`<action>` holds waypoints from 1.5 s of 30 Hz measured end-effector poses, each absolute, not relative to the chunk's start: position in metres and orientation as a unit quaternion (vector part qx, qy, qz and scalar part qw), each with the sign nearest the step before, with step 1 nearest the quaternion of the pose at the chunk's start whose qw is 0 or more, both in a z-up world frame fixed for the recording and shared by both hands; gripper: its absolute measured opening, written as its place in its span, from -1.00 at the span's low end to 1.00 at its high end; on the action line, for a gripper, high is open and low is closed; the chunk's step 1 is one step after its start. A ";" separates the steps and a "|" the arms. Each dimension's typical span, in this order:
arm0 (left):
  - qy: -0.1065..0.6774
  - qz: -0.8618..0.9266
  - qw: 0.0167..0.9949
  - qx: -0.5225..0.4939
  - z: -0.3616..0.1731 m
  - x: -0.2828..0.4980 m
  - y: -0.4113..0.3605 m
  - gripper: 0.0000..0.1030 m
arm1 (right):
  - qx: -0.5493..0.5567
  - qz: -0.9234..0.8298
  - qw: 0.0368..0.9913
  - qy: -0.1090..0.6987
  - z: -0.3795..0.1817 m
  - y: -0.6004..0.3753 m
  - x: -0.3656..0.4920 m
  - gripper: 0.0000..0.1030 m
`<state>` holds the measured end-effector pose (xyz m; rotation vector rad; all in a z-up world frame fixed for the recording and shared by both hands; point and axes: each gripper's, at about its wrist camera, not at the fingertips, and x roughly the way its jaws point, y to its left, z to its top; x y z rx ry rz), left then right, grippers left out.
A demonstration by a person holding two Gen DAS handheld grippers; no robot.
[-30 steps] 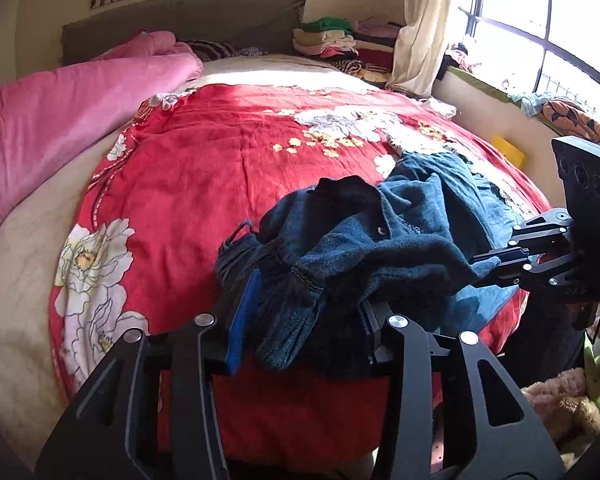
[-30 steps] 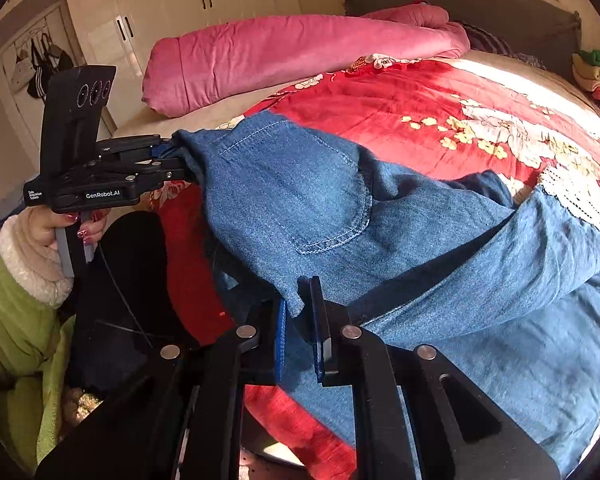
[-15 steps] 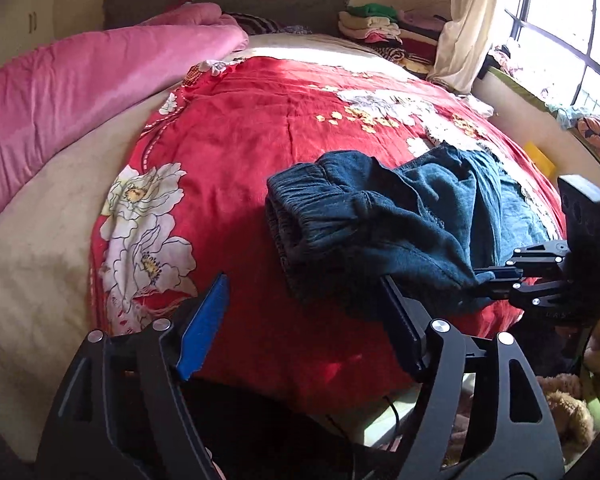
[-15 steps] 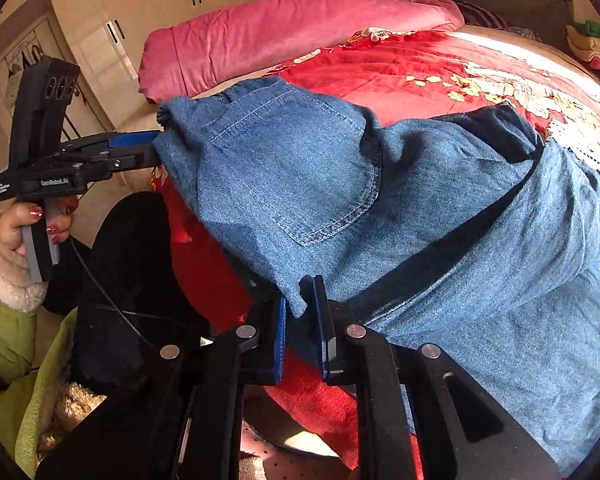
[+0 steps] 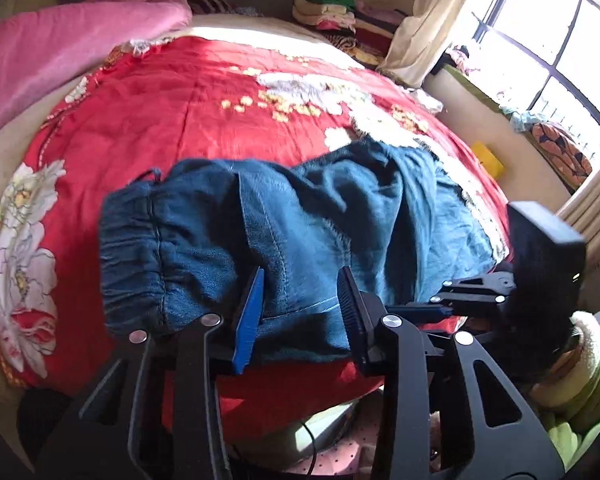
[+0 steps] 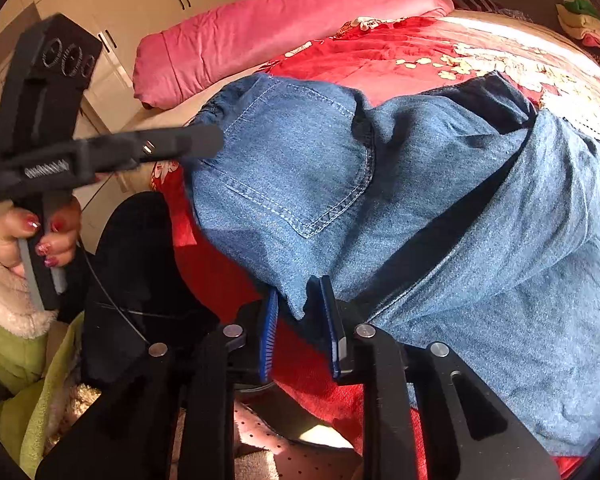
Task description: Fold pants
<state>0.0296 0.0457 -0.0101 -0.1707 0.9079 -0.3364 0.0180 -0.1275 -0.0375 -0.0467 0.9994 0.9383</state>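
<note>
Blue denim pants (image 5: 300, 224) lie bunched on the red floral bedspread (image 5: 204, 112) near the bed's front edge, elastic waistband to the left. My left gripper (image 5: 300, 312) is open, its jaws either side of the waist cloth (image 5: 296, 300). In the right wrist view the pants (image 6: 380, 184) show a back pocket. My right gripper (image 6: 300, 328) stands slightly parted around a hanging corner of denim (image 6: 300, 300). The left gripper's fingers (image 6: 180, 146) reach the waistband there.
A pink duvet (image 5: 60, 52) lies along the bed's left side. Folded clothes (image 5: 332, 12) are stacked at the headboard. A window and curtain (image 5: 432, 20) are at the right. The person's green sleeve (image 6: 12, 360) is below left.
My left gripper let go of the pants, opened wide, then came back with its jaws around the waist cloth. My right gripper's jaws have parted a little on the denim corner.
</note>
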 end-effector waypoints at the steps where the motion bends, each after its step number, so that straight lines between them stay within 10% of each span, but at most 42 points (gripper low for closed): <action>1: 0.448 -0.153 0.878 -0.072 -0.020 0.032 0.045 -0.43 | -0.013 0.435 0.773 0.462 -0.034 -0.130 0.018 -0.41; 25: 0.448 -0.133 0.881 -0.076 -0.041 0.033 0.053 -0.42 | 0.000 0.385 0.803 0.455 -0.028 -0.130 0.033 -0.24; 45: 0.384 -0.185 0.903 -0.061 0.038 0.034 -0.011 0.48 | 0.062 0.252 0.890 0.374 0.037 -0.254 0.062 0.60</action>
